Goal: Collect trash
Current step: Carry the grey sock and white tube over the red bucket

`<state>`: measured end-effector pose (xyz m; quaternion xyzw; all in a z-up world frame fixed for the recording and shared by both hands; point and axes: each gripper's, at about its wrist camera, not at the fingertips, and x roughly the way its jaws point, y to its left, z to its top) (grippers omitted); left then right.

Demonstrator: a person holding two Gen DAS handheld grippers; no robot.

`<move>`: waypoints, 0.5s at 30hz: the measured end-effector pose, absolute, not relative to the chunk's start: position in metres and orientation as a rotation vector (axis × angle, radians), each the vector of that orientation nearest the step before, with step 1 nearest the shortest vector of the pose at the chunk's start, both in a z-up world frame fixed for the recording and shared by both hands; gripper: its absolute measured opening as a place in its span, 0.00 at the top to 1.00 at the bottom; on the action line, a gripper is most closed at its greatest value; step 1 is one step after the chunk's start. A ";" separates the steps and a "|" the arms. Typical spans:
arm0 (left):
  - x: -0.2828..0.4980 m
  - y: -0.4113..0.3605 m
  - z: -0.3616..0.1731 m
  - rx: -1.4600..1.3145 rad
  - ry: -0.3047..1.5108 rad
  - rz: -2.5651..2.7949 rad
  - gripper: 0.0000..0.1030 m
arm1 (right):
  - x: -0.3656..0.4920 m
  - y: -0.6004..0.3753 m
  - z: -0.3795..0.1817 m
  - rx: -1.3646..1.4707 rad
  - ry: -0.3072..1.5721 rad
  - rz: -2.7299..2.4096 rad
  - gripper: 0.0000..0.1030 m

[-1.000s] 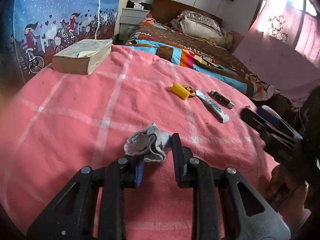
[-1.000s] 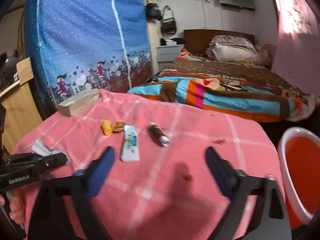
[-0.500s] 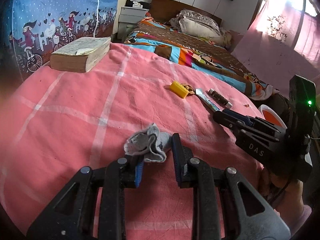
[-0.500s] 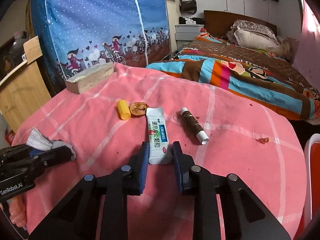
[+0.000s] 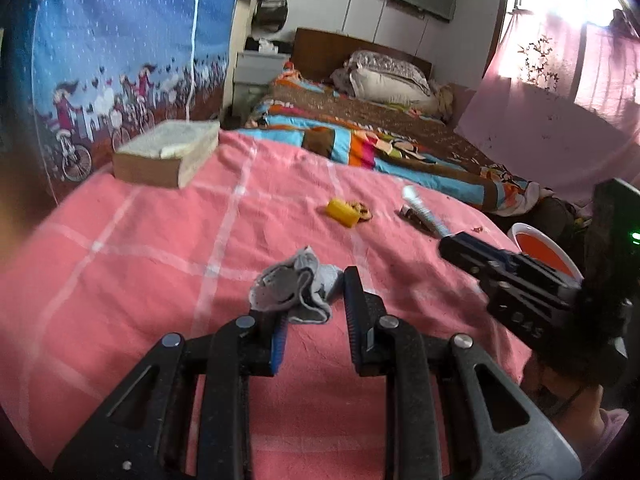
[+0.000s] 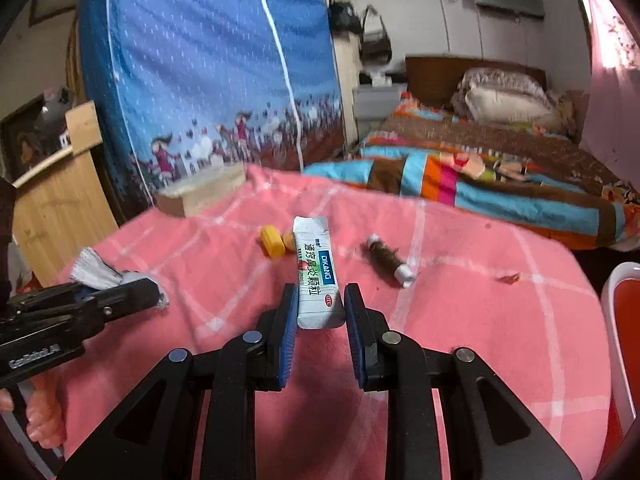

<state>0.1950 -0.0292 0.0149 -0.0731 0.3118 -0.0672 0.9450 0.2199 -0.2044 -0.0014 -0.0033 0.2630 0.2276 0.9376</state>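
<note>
Right claw (image 6: 318, 310) pinches the sachet (image 6: 316, 276) mid-cloth; left claw (image 5: 314, 308) pinches a crumpled rag (image 5: 294, 288).

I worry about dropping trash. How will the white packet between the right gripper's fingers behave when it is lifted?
The packet looks flat and thin, so probably light. It sticks far out past the right gripper, gripped only at its near end, so it may droop or swing. Its glossy printed skin could slip.

Both wrist views look closely across the pink tablecloth (image 5: 160, 248); bed (image 6: 500, 168) beyond.
</note>
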 end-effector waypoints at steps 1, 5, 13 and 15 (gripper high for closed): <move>0.194 -0.031 0.017 -0.140 0.623 -0.133 0.69 | 0.214 -0.207 0.002 -0.002 0.505 0.462 0.80; 0.188 -0.041 0.032 -0.131 0.545 -0.153 0.69 | 0.197 -0.218 0.015 0.010 0.395 0.455 0.80; 0.169 -0.081 0.073 -0.055 0.306 -0.229 0.69 | 0.170 -0.261 0.049 0.059 0.181 0.368 0.80; 0.166 -0.093 0.082 -0.038 0.251 -0.251 0.69 | 0.159 -0.273 0.058 0.057 0.121 0.317 0.79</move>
